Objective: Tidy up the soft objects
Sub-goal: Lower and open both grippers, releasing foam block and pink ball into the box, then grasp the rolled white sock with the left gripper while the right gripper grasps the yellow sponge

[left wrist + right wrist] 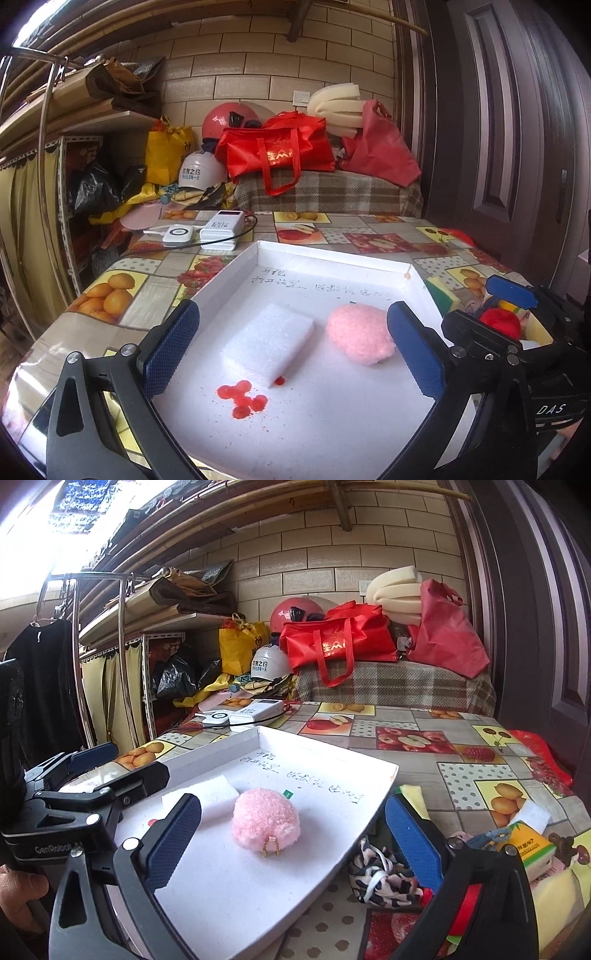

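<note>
Your left gripper (293,349) stands wide open with nothing pinched, its blue pads apart over the shallow white tray (332,254). Between those pads, closer to the left one, the white foam block (269,343) lies flat on the tray floor, touching neither pad. The pink fluffy ball (360,338) sits just inside your right pad; whether it touches that pad is not clear. Below the foam block, nearer to you, red stains (242,398) mark the tray floor, and handwritten characters run across it beyond both objects. Your right gripper (293,836) is also spread wide and holds nothing: the pink ball (265,821) rests on the tray ahead of it, between the two pads and apart from both, with the foam block (207,799) just behind your left pad. Your right pad hangs past the tray's edge, over the fruit-patterned tablecloth (424,768), where a black-and-white patterned cloth (376,877) lies bunched just beside it. A yellow-and-green sponge (413,794) lies beyond that pad, against the tray's corner.
</note>
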`<state>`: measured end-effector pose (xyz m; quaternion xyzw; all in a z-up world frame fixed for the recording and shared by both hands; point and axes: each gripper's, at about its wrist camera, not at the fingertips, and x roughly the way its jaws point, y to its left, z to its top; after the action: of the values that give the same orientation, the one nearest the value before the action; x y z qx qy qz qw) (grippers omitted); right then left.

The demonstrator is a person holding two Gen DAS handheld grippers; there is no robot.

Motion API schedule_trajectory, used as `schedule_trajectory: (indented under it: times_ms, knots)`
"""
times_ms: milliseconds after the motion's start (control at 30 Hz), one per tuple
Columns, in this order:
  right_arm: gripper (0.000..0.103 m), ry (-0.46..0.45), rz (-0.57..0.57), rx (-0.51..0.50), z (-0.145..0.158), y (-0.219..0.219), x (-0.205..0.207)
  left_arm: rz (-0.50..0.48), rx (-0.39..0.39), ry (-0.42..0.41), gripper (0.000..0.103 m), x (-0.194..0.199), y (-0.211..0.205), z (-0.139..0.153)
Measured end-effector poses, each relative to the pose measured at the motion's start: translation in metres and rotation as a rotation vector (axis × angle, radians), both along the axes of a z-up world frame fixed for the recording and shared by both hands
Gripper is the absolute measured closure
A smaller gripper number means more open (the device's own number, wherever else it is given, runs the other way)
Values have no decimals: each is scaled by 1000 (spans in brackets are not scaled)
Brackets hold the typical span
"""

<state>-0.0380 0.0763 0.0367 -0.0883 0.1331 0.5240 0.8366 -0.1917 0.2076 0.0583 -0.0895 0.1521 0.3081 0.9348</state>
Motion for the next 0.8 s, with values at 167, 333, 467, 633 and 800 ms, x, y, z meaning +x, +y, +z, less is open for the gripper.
schedule_trajectory:
  times_ms: [167, 333, 467, 633, 800]
  knots:
    - [3, 8, -17, 1, 0, -14, 2, -40, 1, 9, 0, 5, -13, 1]
    - [3, -25, -68, 63, 8, -52, 5, -100, 33, -51, 0, -1, -31, 6]
    - [0, -100, -137, 169, 22, -102, 6, -145, 31, -39, 0, 5, -39, 5]
    - [0, -105, -253, 180, 23, -163, 32, -232, -31, -38, 0, 12, -44, 3]
    - [0, -24, -341, 67, 16, -193, 71, -294, -7, -11, 0, 24, -67, 4]
